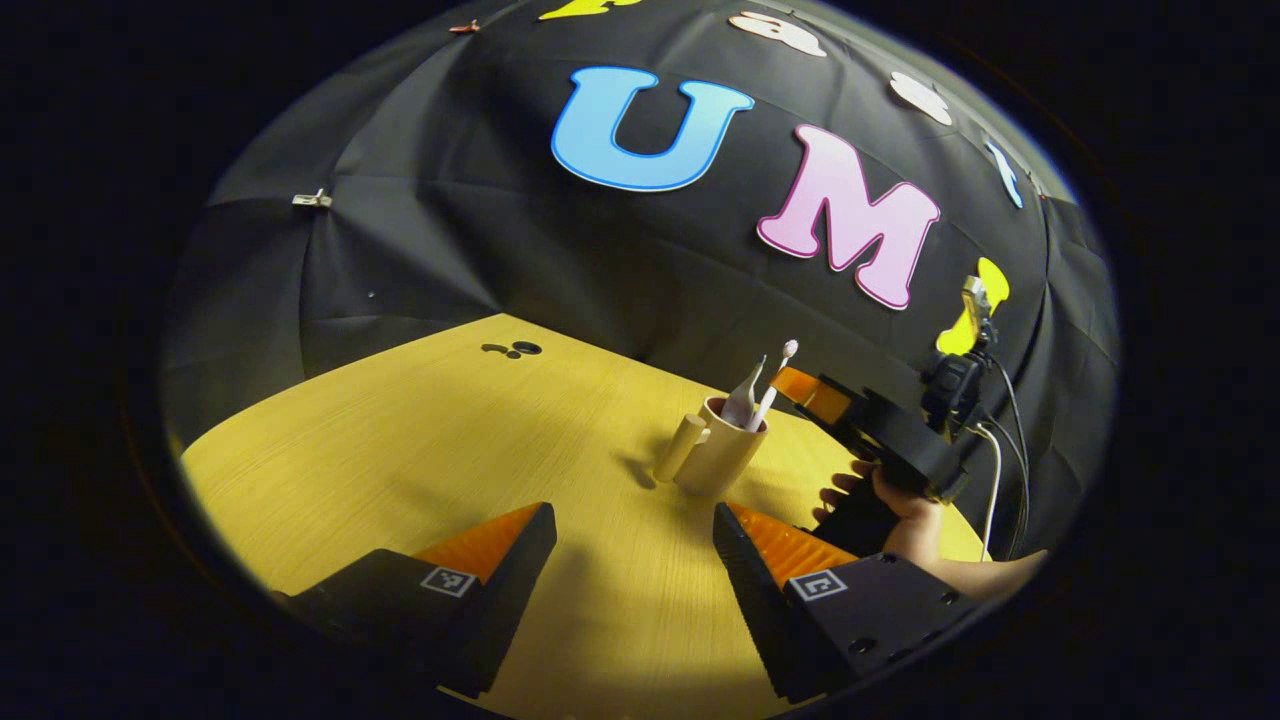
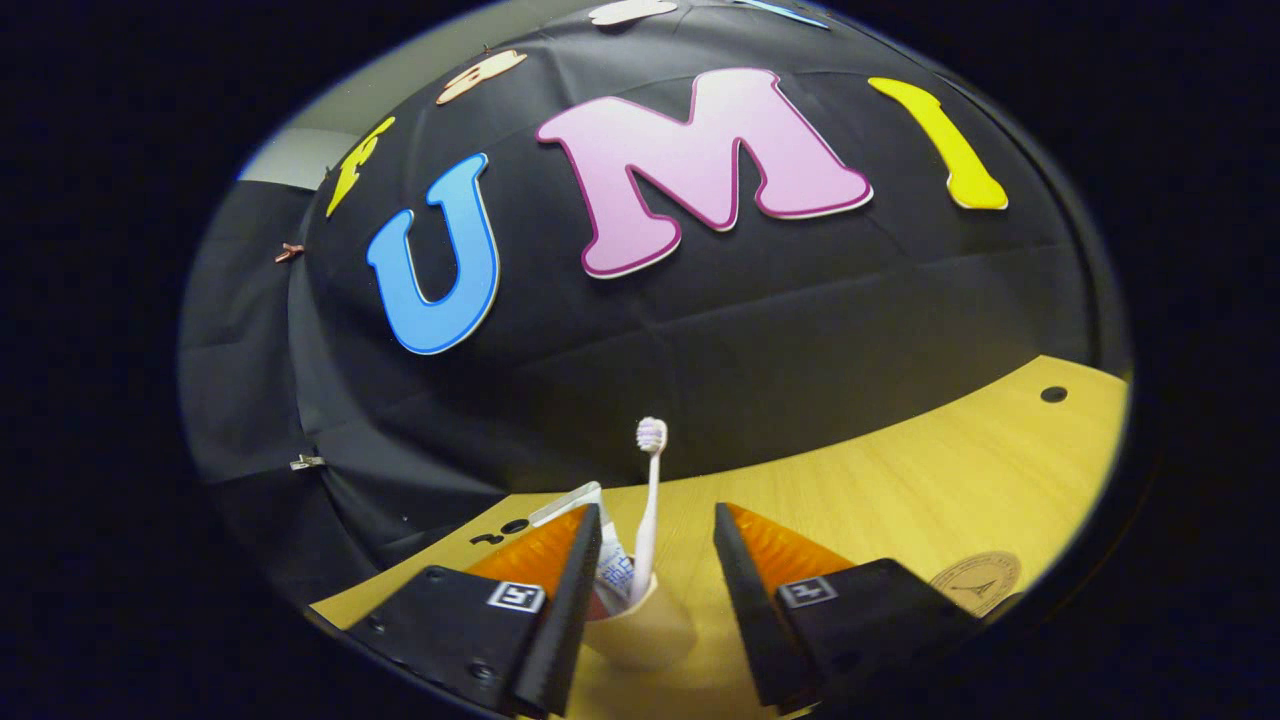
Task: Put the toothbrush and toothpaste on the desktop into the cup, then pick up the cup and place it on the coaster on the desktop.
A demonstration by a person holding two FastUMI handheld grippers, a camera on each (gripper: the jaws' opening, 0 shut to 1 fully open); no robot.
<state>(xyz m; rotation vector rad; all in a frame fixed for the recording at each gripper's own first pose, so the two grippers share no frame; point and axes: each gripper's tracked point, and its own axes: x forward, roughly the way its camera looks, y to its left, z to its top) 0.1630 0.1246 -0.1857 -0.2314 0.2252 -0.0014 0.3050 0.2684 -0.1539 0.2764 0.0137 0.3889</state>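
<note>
While both tools hang above the wooden desktop (image 1: 420, 440), we record the following. Our left gripper (image 1: 634, 560) is held over bare wood with its fingers spread wide apart and nothing between them. Ahead of it and slightly to its right stands the cup (image 1: 722, 452), upright, its handle turned toward the left gripper's left side. The toothbrush (image 1: 775, 385) and the toothpaste (image 1: 742, 398) both stand inside the cup, leaning, heads up.

From the left gripper view we also see the right gripper (image 1: 800, 392) beyond the cup, held by a hand (image 1: 890, 500), its fingertips close by the toothbrush head at the cup's far side.

From the right gripper view, our right gripper (image 2: 655, 555) has its fingers parted, and the cup (image 2: 640, 625) sits low between them with the toothbrush (image 2: 648, 500) rising in the gap; the toothpaste (image 2: 605, 560) lies against the inner face of its left finger. We cannot tell whether either finger touches the cup. The coaster (image 2: 975, 580) lies flat on the desktop to the right gripper's right, apart from the cup.
</note>
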